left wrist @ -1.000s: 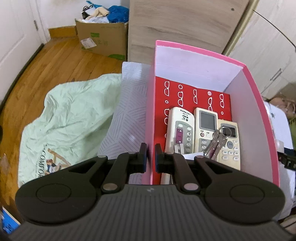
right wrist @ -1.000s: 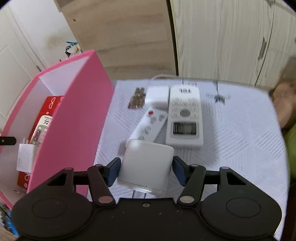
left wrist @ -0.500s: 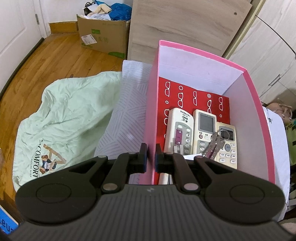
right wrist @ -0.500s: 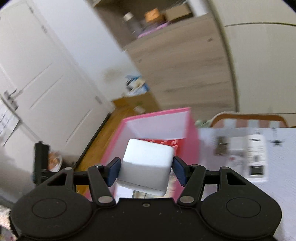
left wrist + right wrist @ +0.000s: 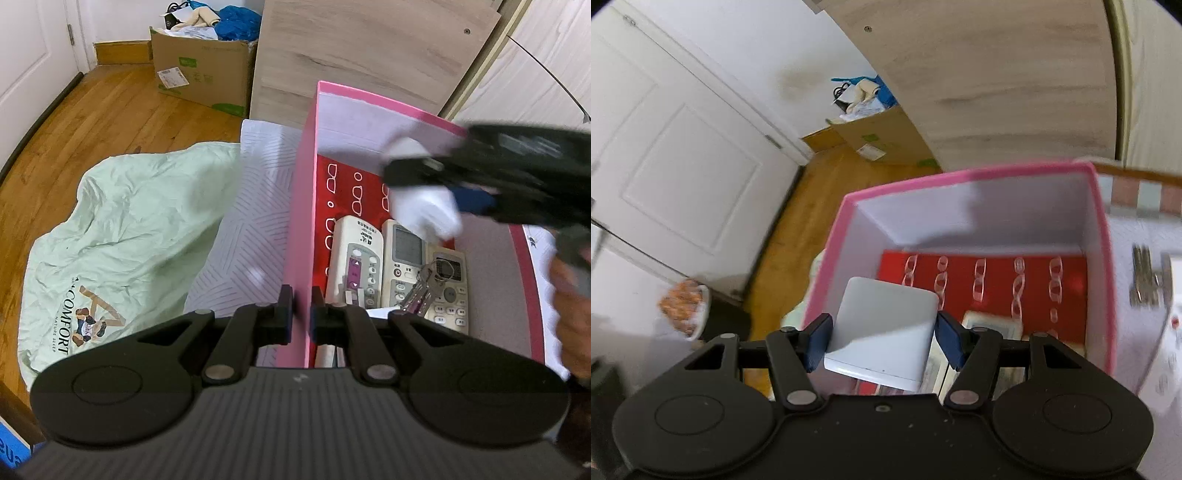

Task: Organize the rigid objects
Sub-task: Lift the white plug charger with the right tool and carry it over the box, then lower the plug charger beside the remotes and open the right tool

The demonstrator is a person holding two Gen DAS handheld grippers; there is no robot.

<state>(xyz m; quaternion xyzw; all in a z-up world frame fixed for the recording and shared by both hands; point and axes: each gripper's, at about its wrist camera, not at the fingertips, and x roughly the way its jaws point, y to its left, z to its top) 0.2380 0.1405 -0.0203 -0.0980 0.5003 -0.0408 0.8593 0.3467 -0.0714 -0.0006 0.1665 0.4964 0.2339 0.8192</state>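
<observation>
A pink box (image 5: 301, 236) with a red patterned floor holds three white remotes (image 5: 356, 266) side by side and a bunch of keys (image 5: 424, 286) on top of them. My left gripper (image 5: 298, 314) is shut on the box's left wall near its front corner. My right gripper (image 5: 882, 341) is shut on a white cube-shaped charger (image 5: 882, 332) and hovers over the pink box (image 5: 1106, 258). In the left wrist view that right gripper (image 5: 424, 195) shows blurred above the remotes, with the white charger (image 5: 424, 210) in it.
A table under a white patterned cloth (image 5: 240, 236) bears the box. A green quilt (image 5: 122, 236) lies left of it. A cardboard box (image 5: 199, 70) stands on the wooden floor by a wood-grain cabinet (image 5: 354, 51). More keys (image 5: 1145, 277) and a remote lie right of the box.
My right gripper carried the white charger left from the table top to above the pink box and entered the left wrist view. My left gripper kept its hold on the box wall.
</observation>
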